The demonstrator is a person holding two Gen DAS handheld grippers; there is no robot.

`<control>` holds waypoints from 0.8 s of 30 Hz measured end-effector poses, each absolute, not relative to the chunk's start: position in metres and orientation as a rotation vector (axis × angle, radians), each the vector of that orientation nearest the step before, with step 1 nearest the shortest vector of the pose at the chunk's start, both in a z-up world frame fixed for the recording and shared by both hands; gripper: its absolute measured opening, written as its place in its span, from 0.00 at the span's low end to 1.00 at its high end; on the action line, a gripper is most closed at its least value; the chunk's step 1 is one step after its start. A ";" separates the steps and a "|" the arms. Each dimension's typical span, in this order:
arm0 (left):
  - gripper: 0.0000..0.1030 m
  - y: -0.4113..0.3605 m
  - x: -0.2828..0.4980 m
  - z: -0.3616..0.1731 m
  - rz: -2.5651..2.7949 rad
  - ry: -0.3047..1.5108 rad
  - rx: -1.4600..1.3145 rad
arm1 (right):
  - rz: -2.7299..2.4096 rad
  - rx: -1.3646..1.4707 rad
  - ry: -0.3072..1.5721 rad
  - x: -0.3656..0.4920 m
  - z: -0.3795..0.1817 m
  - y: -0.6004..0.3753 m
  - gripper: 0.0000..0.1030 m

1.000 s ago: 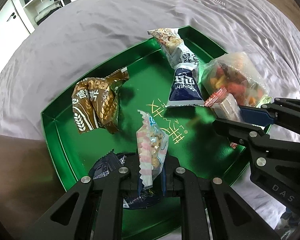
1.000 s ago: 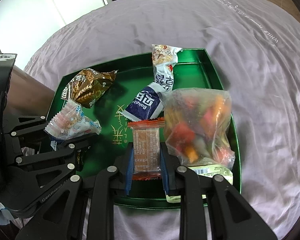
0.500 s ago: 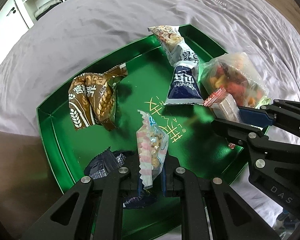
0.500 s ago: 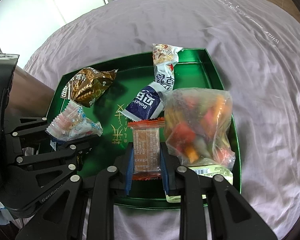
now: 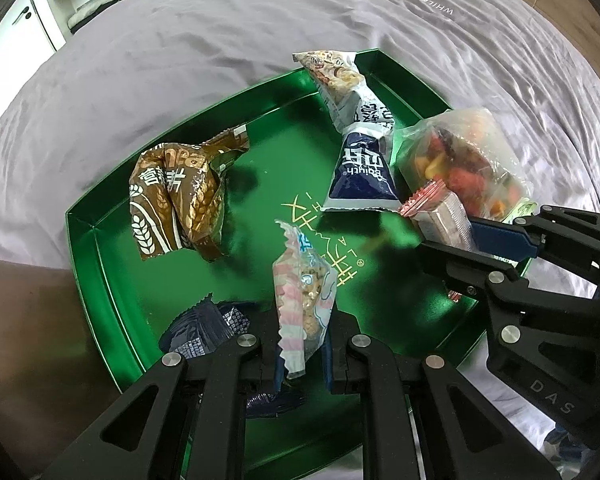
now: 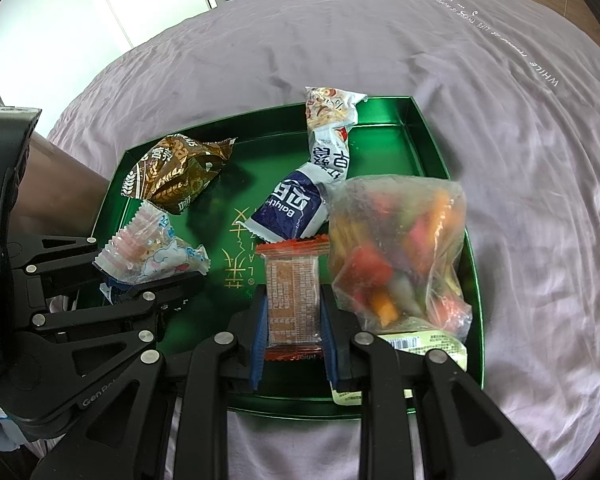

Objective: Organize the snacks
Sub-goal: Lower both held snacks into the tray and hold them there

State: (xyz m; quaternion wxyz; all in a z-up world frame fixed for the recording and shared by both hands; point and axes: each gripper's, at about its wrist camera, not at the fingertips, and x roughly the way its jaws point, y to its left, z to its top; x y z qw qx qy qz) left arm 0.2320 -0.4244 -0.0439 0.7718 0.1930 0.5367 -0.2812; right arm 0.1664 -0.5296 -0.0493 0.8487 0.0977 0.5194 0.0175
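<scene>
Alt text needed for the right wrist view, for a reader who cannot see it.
The right claw grips an orange-edged wafer pack over a green tray on a purple bedsheet. The left claw holds a pink-striped packet; brown, blue-white and clear bags lie in the tray.

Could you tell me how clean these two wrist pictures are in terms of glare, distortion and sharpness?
Left wrist view: strong fisheye bending with dark corners, bright reflections on the glossy green tray, snack print sharp. Right wrist view: same curvature, blown-out white wall top left, the clear candy bag looks hazy, the gripped brown wafer packet legible.
</scene>
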 end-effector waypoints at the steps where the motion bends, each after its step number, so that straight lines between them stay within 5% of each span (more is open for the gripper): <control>1: 0.11 -0.424 0.232 -0.044 -0.611 1.163 0.419 | 0.037 0.207 1.094 0.166 -0.049 -0.530 0.00; 24: 0.11 -0.427 0.230 -0.052 -0.605 1.181 0.429 | 0.040 0.199 1.096 0.166 -0.051 -0.527 0.00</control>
